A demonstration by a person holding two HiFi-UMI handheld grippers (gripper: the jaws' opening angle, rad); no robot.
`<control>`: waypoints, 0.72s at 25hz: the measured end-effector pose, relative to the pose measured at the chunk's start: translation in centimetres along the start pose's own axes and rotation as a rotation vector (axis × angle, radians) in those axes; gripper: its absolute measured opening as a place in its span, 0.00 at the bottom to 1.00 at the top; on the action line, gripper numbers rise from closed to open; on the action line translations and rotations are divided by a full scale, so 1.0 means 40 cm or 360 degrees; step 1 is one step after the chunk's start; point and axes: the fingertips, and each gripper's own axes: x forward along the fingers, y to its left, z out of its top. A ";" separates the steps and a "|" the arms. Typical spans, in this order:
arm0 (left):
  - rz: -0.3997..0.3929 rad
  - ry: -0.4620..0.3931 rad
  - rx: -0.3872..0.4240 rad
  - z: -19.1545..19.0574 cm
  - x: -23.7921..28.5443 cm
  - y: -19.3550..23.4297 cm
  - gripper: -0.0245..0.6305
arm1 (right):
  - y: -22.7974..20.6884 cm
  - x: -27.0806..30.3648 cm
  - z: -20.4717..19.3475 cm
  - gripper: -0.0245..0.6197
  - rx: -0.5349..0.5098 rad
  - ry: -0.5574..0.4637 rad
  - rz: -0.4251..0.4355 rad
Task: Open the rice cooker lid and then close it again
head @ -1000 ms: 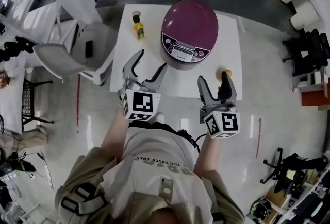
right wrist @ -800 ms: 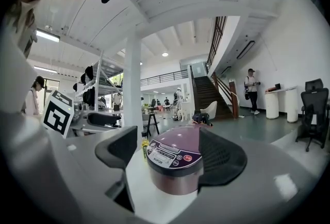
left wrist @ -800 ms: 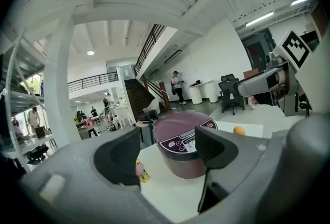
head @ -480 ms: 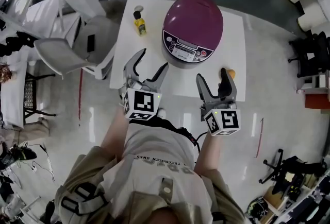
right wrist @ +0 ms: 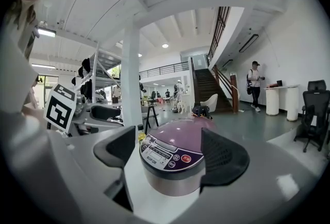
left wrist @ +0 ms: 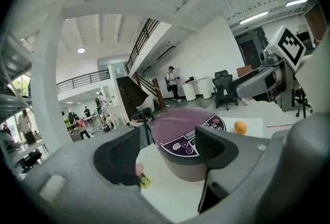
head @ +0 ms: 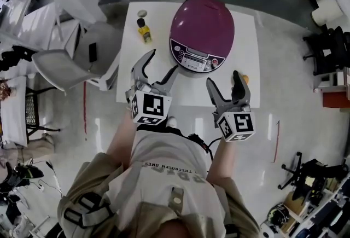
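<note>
A purple rice cooker (head: 201,34) with its lid down stands on a small white table (head: 158,45); its dark control panel faces me. My left gripper (head: 159,65) hovers open over the table's front left, short of the cooker (left wrist: 188,148), nothing between its jaws. My right gripper (head: 225,82) is over the front right edge, also open and empty; its jaws have just been opening a little. Between its jaws I see the cooker (right wrist: 175,161) a short way ahead, untouched.
A small yellow bottle (head: 144,32) stands on the table left of the cooker. An orange fruit (head: 244,79) lies at the table's right edge by the right gripper. A grey chair (head: 76,56) is beside the table's left side. Dark stools and office chairs stand around.
Both grippers have drifted slightly forward and down toward the table. The right jaws stand a little wider. The cooker lid stays down.
</note>
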 end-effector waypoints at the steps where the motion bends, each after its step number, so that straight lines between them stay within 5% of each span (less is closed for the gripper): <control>1: -0.0014 0.0000 0.0006 0.000 0.008 0.003 0.56 | -0.002 0.007 0.001 0.62 -0.0007 0.0008 0.0002; 8: -0.0137 0.0012 0.0059 -0.008 0.072 0.018 0.57 | -0.010 0.064 -0.006 0.62 -0.0099 0.0106 0.0070; 18: -0.0566 0.0099 0.0373 -0.050 0.135 -0.073 0.61 | 0.049 0.155 -0.060 0.64 -0.0416 0.0409 0.0342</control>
